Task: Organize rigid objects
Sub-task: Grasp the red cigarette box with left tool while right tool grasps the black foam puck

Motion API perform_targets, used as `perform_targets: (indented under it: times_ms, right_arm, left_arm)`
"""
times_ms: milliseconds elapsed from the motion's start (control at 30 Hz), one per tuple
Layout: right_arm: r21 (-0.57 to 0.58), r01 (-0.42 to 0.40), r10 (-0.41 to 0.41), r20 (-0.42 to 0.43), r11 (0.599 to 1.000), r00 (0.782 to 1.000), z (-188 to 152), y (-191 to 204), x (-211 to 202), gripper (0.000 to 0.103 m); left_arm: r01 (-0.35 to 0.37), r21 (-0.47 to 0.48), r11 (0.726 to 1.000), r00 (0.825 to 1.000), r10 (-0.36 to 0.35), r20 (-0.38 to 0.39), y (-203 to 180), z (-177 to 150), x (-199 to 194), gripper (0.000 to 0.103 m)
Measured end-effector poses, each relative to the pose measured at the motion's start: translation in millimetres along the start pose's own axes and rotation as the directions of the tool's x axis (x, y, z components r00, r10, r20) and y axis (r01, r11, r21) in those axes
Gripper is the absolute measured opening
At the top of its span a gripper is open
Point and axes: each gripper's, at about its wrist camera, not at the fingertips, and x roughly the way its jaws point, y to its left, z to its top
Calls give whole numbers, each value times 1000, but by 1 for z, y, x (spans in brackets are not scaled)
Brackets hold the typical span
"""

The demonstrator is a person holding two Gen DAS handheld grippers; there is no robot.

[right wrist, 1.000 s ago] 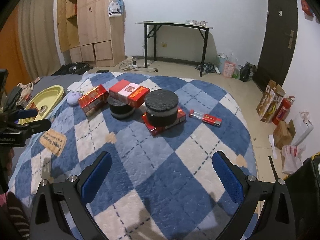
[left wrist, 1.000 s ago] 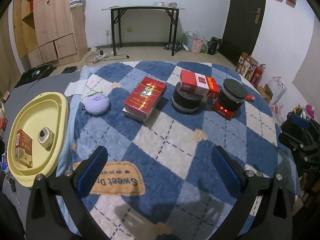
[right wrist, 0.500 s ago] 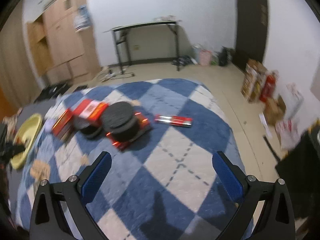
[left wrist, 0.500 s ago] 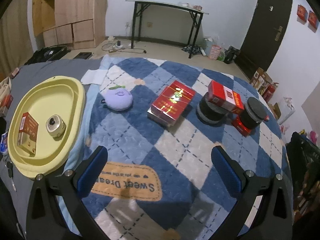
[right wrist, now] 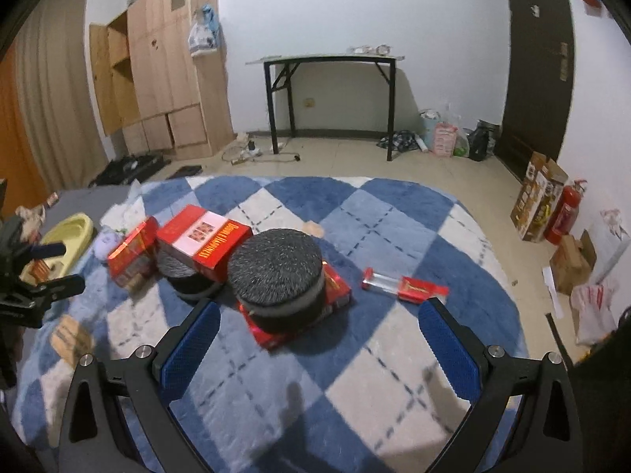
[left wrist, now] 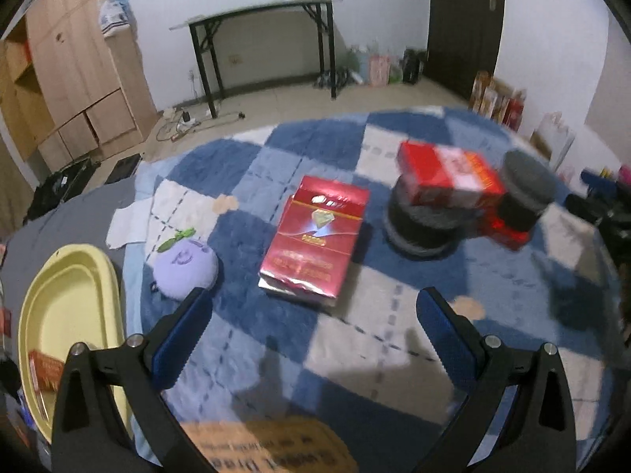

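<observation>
On the blue and white checked rug (right wrist: 394, 236), the rigid things sit in a loose row. Nearest the right claw (right wrist: 319, 349) is a black round tin (right wrist: 278, 274) standing on a flat red box (right wrist: 335, 287), just beyond the claw's blue pads (right wrist: 189, 349). To its left a red and white carton (right wrist: 203, 240) lies across a second black round tin (right wrist: 185, 274), its near end close against the first tin. Further left a shiny red pack (right wrist: 132, 252) lies on the rug. To the right of the first tin, apart from it, a slim red and clear tube box (right wrist: 406, 285) lies flat.

From the left wrist view the shiny red pack (left wrist: 315, 236) lies just beyond the left claw (left wrist: 311, 339), between its pads, with the carton (left wrist: 449, 177) and both tins (left wrist: 418, 224) to the right. A purple round plush (left wrist: 185, 270) with a green leaf sits left of the pack, close by the left pad (left wrist: 181, 341). At the far left edge of the rug a yellow tray (left wrist: 71, 303) holds a small red-brown box (left wrist: 45, 368). A tan label patch (left wrist: 272, 449) shows on the rug at the near edge.

Both claws stand wide, with nothing between their pads, held above the rug.

Beyond the rug are a black-legged side table (right wrist: 331, 59) against the white wall, a wooden cupboard (right wrist: 165, 63) to the left, a dark door (right wrist: 536, 59) to the right, and a red fire extinguisher (right wrist: 564, 213) beside cardboard boxes (right wrist: 538, 197).
</observation>
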Motion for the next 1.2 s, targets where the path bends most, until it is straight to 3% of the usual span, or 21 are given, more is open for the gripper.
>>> perform_targets:
  times_ms: [333,400,467,567,833,933,1033,1200]
  right_arm:
    - [-57,-60,61,17,997,998,17,9,64,103]
    - [-71,-65,67,19,995,998,20,12,72,103]
    - [-68,-71,73,30,995,997,20,12,76,102]
    - [-60,-83,85,35,995,996,19,12,77,102]
    - [-45,-102,103,10,994,995,13,8,80,102]
    - [-70,-101,103,18,992,995,15,14,82,96]
    - [-91,-127,129,11,988,992,16,19,81,67]
    - [-85,-105,110,62,991,992,18,20,56,68]
  left_arm:
    - [30,54,998,1000,-31,7,-1,25,56,103]
    - [46,48,998,999,-46,6,-2,26,62,96]
    - [49,43,998,999,-49,9,-5,26,63,79]
    - [44,25,999,999,-45,28,-6,26,60,65]
    - [65,-35,997,997,-64,30,-4,20,50,61]
    - [74,-50,996,997,-72,40,-2,21,34,60]
    - [72,-68,995,996,-68,55,2,23,14,60]
    - [66,-110,992,993,-55,101,16,18,-38,60]
